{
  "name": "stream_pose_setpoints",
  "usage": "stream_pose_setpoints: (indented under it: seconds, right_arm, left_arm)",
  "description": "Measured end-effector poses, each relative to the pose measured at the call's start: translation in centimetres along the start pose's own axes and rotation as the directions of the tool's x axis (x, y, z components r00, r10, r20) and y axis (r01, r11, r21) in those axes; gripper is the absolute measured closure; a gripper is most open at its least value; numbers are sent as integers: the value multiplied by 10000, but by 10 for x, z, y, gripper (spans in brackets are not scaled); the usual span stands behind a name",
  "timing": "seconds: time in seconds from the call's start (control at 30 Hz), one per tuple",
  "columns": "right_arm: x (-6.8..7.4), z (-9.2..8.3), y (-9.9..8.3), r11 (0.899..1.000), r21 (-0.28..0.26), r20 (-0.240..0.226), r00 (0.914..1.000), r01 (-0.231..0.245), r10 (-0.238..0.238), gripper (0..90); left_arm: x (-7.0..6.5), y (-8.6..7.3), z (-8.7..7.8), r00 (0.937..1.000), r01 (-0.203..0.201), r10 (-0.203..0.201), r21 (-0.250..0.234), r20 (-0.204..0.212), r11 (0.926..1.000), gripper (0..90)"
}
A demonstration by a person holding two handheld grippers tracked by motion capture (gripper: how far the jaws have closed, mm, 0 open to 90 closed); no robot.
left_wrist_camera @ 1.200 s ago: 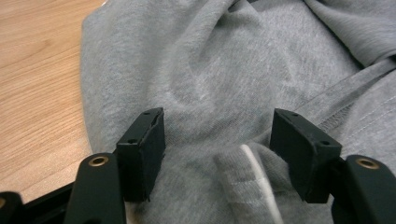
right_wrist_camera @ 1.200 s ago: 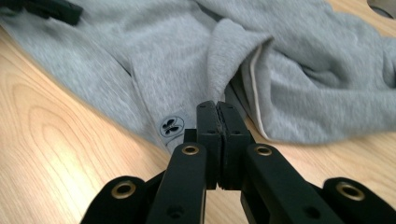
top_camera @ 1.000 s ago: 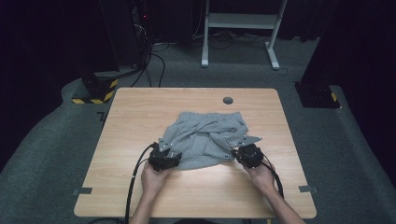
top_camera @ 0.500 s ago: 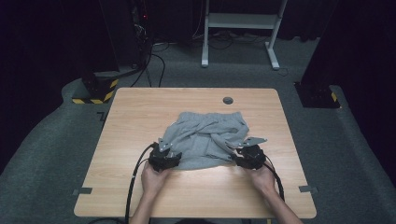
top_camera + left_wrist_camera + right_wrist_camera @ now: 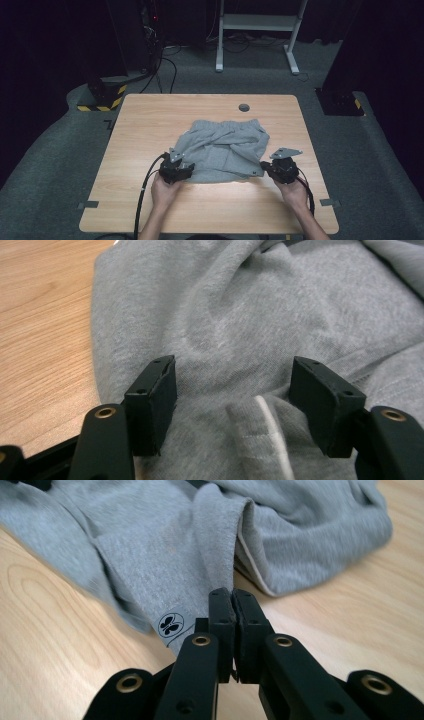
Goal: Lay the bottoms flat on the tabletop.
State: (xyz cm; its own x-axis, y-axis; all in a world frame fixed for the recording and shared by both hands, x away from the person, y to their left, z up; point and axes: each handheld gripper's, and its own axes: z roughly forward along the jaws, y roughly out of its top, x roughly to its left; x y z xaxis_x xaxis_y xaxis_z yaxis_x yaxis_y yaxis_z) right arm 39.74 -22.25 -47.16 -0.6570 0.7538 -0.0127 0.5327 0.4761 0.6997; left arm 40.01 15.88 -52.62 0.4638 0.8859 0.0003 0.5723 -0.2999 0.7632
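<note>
One pair of grey shorts (image 5: 225, 150) lies crumpled on the middle of the wooden table (image 5: 150, 120), its only load apart from the two grippers. The waistband lies at the far side and the leg hems point toward the person, so the long axis runs roughly across the table, left to right. A single round grommet (image 5: 244, 107) sits in the tabletop beyond the shorts, well apart from them.

The left gripper (image 5: 176, 170) rests at the near left corner of the cloth. In the left gripper view its jaws stand wide apart over the fabric, with a folded seam and a pale strip (image 5: 270, 430) between them; they grip nothing.

The right gripper (image 5: 282, 167) is at the near right hem. In the right gripper view its jaws are pressed together on the edge of the shorts (image 5: 200, 555), just beside a small round butterfly logo (image 5: 171, 624) on the hem.

One hand (image 5: 165, 190) holds each gripper, two in all.
</note>
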Motion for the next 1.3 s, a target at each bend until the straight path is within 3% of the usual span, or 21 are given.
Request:
stream_pose_setpoints:
  seconds: [0.23, 0.43, 0.53, 0.67, 0.77, 0.9, 1.0, 1.1, 1.2, 1.3]
  right_arm:
    - [-12, -3, -21, 9975, 684, 617, 9980, -193, 151, 875]
    - [-24, -10, -36, 9930, 697, 681, 9936, -950, 903, 868]
    - [-23, -14, -36, 9935, 255, 573, 9923, -1112, 1096, 779]
    - [-9, -15, -22, 9955, -558, 163, 9969, -762, 772, 702]
    - [9, -1, -6, 9987, -502, 11, 10000, -45, 45, 681]
    - [23, 29, 8, 9991, -331, -225, 9993, 281, -289, 628]
    - [22, 47, 10, 9998, -195, -229, 9997, 36, -41, 568]
    - [16, 52, 7, 9995, 257, -142, 9997, -197, 201, 545]
    - [7, 49, -5, 9965, 722, 9, 9991, -416, 416, 520]
    - [3, 36, -24, 9985, 354, 291, 9987, -425, 415, 523]
  left_arm:
    - [-1, 0, 0, 10000, -18, 18, 22, -44, 10000, 358]
    - [-1, 0, 0, 10000, -14, 14, 20, -65, 10000, 358]
    - [-1, 0, 0, 10000, -22, 22, 28, -66, 10000, 358]
    - [-2, 0, 0, 9999, 33, -33, 13, -128, 10000, 366]
    - [-3, 0, 0, 9999, -97, 97, -7, -93, 10000, 402]
    - [-4, 0, 0, 9999, -111, 111, -20, -107, 9999, 420]
    - [-4, 0, 0, 9998, -120, 120, -19, -135, 9999, 420]
    - [-3, 0, 0, 9998, -94, 94, -4, -161, 10000, 411]
    - [-3, 0, 0, 9999, -37, 37, 7, -140, 10000, 404]
    - [-3, 0, 0, 9999, -34, 34, 8, -136, 10000, 403]
